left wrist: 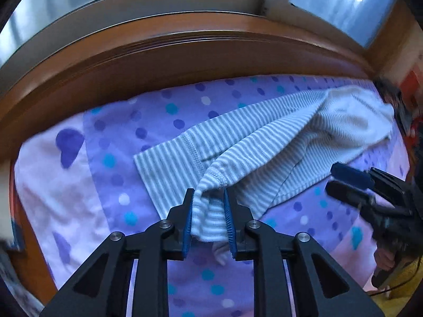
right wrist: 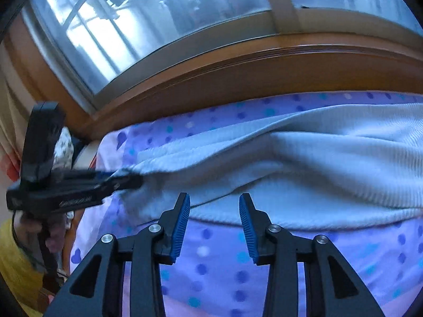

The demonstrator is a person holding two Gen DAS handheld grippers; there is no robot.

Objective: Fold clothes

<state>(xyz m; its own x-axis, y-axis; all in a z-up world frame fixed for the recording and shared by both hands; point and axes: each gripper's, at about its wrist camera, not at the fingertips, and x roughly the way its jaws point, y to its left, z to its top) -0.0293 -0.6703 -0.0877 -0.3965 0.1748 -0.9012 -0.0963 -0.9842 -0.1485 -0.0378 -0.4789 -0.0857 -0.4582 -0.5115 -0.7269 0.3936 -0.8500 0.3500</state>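
left gripper (left wrist: 208,206): fingers pinched the striped garment (left wrist: 238,142) hem | right gripper (right wrist: 214,211): fingers apart, nothing between them | garment lay rumpled on the dotted purple bed sheet (left wrist: 111,158)

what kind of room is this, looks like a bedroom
Most likely a bedroom: the striped garment lies on a purple dotted bedsheet, bordered by a wooden frame, with a window right behind it.
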